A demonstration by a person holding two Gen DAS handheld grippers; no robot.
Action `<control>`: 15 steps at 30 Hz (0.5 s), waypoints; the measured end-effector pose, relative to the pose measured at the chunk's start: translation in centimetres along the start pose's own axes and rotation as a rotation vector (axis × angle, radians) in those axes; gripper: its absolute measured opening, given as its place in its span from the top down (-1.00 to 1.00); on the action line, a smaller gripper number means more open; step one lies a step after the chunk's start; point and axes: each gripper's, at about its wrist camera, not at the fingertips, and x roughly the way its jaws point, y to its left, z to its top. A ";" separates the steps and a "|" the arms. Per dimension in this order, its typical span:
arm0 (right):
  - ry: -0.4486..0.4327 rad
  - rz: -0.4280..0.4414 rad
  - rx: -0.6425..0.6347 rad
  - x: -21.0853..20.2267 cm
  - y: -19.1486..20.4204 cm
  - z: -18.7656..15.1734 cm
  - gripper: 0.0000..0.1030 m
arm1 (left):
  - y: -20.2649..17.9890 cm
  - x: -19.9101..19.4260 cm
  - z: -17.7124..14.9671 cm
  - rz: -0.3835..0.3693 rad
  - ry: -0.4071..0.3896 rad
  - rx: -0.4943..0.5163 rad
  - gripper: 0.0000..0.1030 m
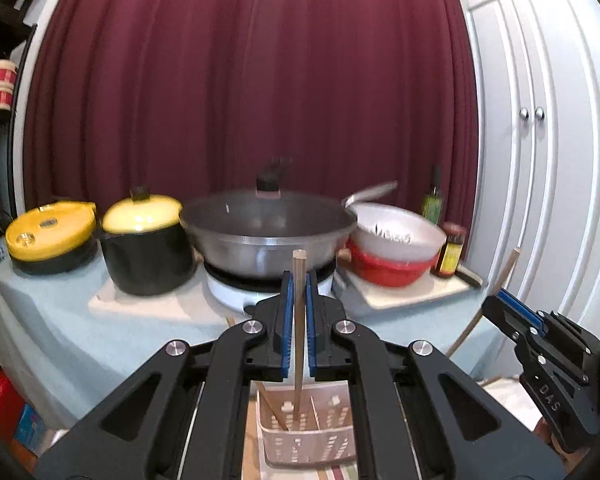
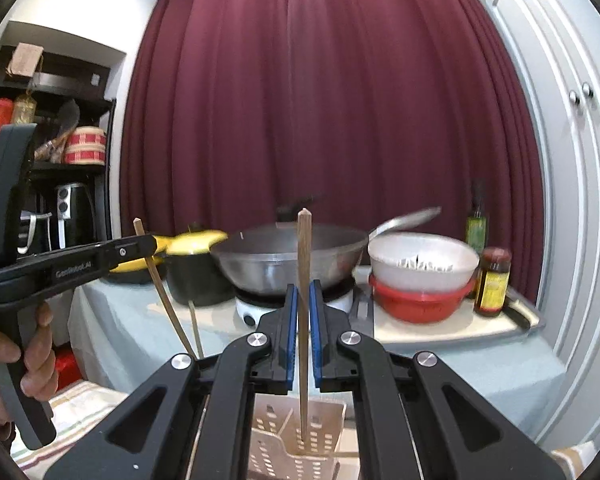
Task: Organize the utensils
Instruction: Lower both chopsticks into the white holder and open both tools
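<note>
In the left wrist view my left gripper (image 1: 299, 280) is shut on an upright wooden chopstick (image 1: 299, 320). Its lower end hangs over a perforated beige utensil caddy (image 1: 320, 440), where another chopstick (image 1: 273, 408) leans in a compartment. My right gripper (image 1: 500, 300) shows at the right, gripping a slanted chopstick (image 1: 510, 266). In the right wrist view my right gripper (image 2: 304, 292) is shut on an upright chopstick (image 2: 304, 248), whose lower tip reaches into the caddy (image 2: 272, 448). The left gripper (image 2: 150, 246) at the left holds its chopstick (image 2: 168, 300).
Behind stands a cloth-covered table (image 1: 60, 320) with a wok (image 1: 268, 228) on a white hot plate, a black pot with a yellow lid (image 1: 144, 248), a white bowl in a red bowl (image 1: 396, 248) and sauce bottles (image 1: 452, 250). A maroon curtain and white cupboard doors (image 1: 540, 160) lie beyond.
</note>
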 end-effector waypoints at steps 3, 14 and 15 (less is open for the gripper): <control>0.034 -0.001 -0.007 1.0 0.2 -1.3 0.87 | 0.1 1.5 -1.7 -0.008 0.039 -0.007 0.88; 0.090 -0.019 -0.012 1.9 0.8 -3.2 0.19 | 0.2 2.5 -4.7 0.000 0.110 0.019 0.45; 0.087 -0.027 -0.016 1.6 0.9 -3.2 0.11 | 0.3 2.2 -4.9 0.002 0.112 0.016 0.30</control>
